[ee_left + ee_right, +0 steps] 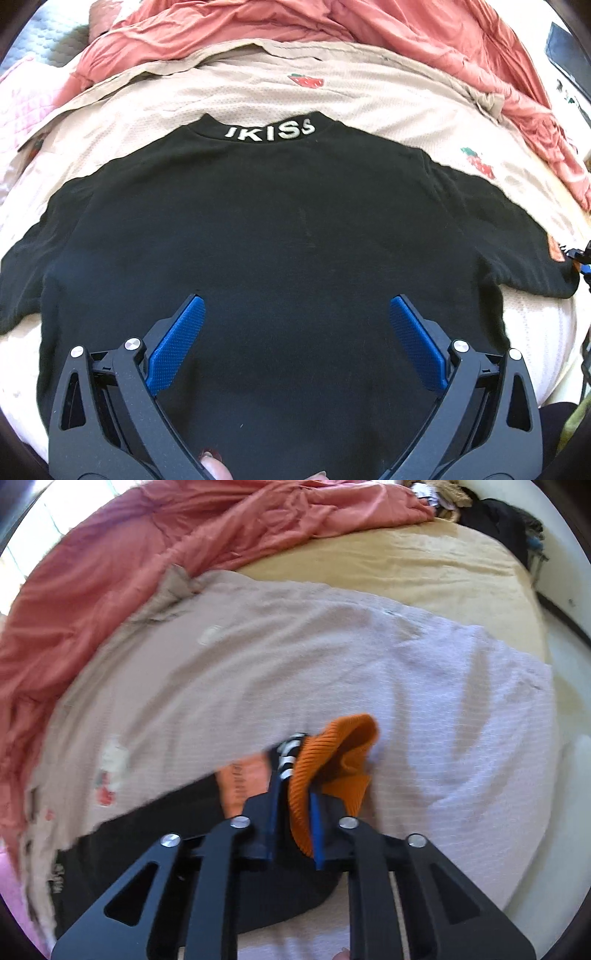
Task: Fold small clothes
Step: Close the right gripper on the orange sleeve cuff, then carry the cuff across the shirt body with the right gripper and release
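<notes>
One black shirt (288, 236), flat, orange-cuffed sleeve (332, 760) pinched.

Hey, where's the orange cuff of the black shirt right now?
In the right wrist view, the orange cuff is pinched in the right gripper, at the end of the black shirt's sleeve, over the strawberry-print blanket.

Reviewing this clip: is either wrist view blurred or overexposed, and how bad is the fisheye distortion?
Left wrist view: sharp, lettering on the black shirt readable, open left gripper crisp; strong barrel bending at the edges. Right wrist view: motion-smeared across the beige blanket and the orange cuff clamped in the right gripper; upper left corner blown out white.
</notes>
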Motion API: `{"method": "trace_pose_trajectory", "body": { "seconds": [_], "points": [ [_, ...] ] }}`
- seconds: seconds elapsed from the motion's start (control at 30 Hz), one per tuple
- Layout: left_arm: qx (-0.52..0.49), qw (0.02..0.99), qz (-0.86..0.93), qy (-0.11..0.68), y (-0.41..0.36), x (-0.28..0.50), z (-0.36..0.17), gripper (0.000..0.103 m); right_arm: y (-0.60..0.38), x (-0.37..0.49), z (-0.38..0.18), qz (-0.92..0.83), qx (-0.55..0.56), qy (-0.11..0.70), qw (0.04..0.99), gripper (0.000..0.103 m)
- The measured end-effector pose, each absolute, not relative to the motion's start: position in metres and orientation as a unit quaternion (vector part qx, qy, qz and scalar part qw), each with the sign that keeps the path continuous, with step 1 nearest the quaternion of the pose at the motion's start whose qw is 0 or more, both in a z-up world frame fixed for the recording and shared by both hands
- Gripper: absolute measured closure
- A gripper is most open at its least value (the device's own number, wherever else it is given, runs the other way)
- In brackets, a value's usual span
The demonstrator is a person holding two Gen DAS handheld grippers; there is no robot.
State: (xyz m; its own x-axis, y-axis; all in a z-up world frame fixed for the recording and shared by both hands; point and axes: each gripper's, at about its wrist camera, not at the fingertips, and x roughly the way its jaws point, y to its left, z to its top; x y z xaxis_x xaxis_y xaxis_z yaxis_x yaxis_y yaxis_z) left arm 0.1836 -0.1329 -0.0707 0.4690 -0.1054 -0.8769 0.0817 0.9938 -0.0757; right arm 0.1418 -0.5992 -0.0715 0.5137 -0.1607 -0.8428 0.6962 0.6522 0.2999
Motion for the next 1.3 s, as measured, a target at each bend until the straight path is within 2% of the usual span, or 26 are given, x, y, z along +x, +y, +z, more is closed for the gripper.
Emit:
{"method": "trace_pose_trajectory", "body": {
  "seconds": [0.2, 0.27, 0.57, 0.73, 0.9, 1.0, 1.03, 1.07, 1.17, 1.3],
  "points": [
    [-0.017, 0.862, -0.043, 0.506, -0.115, 0.175, -0.061, 0.009, -0.571, 0.156, -0.043, -0.176, 0.315, 0.372, 0.855, 0.092],
    [-0.023, 0.862, -0.038, 0.505, -0.106, 0.173, -0.058, 0.009, -0.55, 0.164, -0.03, -0.137, 0.301, 0.36, 0.872, 0.096],
    [-0.052, 0.865, 0.007, 0.499, -0.051, 0.17, -0.047, 0.009, -0.386, 0.188, -0.002, 0.078, 0.19, 0.366, 0.908, 0.096],
    [-0.079, 0.86, 0.023, 0.503, -0.027, 0.172, -0.049, 0.009, -0.3, 0.193, -0.021, 0.143, 0.081, 0.395, 0.904, 0.096],
    [-0.093, 0.857, 0.027, 0.506, -0.018, 0.171, -0.052, 0.009, -0.275, 0.194, -0.053, 0.154, 0.038, 0.437, 0.886, 0.093],
    [-0.099, 0.855, 0.025, 0.509, -0.018, 0.171, -0.053, 0.009, -0.264, 0.196, -0.059, 0.19, 0.051, 0.451, 0.871, 0.076],
    [-0.101, 0.854, 0.024, 0.509, -0.019, 0.171, -0.054, 0.009, -0.262, 0.193, -0.059, 0.204, 0.057, 0.452, 0.867, 0.064],
    [-0.104, 0.854, 0.023, 0.51, -0.02, 0.17, -0.055, 0.009, -0.26, 0.19, -0.056, 0.219, 0.06, 0.446, 0.866, 0.058],
    [-0.109, 0.849, 0.013, 0.517, -0.026, 0.167, -0.059, 0.009, -0.261, 0.186, -0.037, 0.239, 0.068, 0.415, 0.875, 0.046],
    [-0.115, 0.841, -0.017, 0.528, -0.046, 0.166, -0.062, 0.009, -0.295, 0.195, -0.023, 0.188, 0.099, 0.398, 0.893, 0.04]
  ]
}}
